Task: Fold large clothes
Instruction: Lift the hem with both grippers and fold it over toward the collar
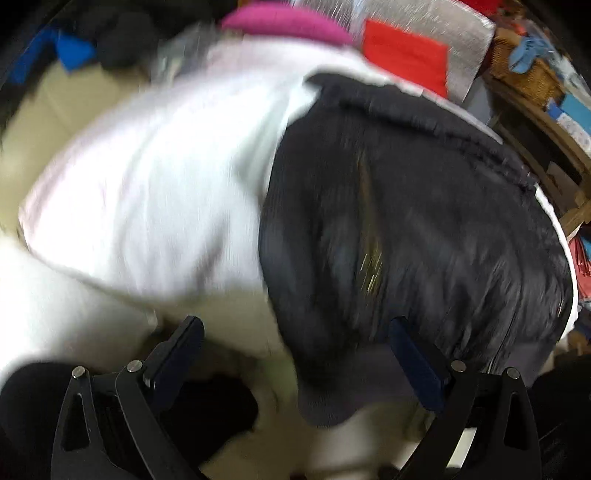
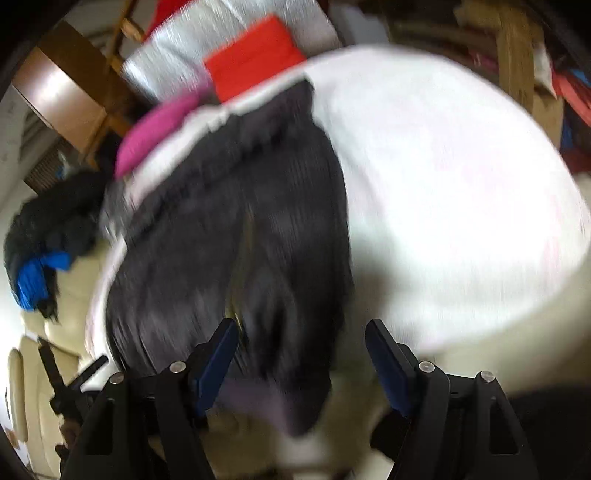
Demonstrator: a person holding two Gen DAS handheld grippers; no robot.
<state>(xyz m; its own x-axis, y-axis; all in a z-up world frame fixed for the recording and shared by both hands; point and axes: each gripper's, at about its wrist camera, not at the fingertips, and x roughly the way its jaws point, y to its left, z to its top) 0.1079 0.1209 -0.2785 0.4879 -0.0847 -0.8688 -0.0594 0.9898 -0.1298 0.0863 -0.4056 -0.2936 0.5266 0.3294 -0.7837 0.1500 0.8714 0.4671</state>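
While both cameras are blurring from motion, I am seeing the dark garment point(image 1: 406, 229) lying spread on top of a white sheet point(image 1: 147, 192), which is covering a rounded, padded surface. In the left wrist view the garment is filling the right half of the picture; in the right wrist view it point(image 2: 236, 236) is sitting left of centre, with the white sheet point(image 2: 443, 192) wide on its right. Its cloth is looking dark grey to black, with fine ribbed lines, a thick bunched edge at the far end and a thin yellowish streak down the middle. One corner is hanging toward each camera.

My left gripper point(image 1: 295, 350) is standing with its fingers point(image 1: 417, 362) wide apart, and nothing is pressed between them; the garment's near corner is lying between and beyond them. My right gripper point(image 2: 303, 354) is also standing apart, its fingers point(image 2: 218, 354) holding nothing, with the dark cloth just in front.

Beyond the sheet I am seeing a pink cloth point(image 1: 284, 18), a red cloth point(image 1: 402, 55) on a silvery mat point(image 1: 469, 48), and a black and blue heap point(image 2: 40, 251).
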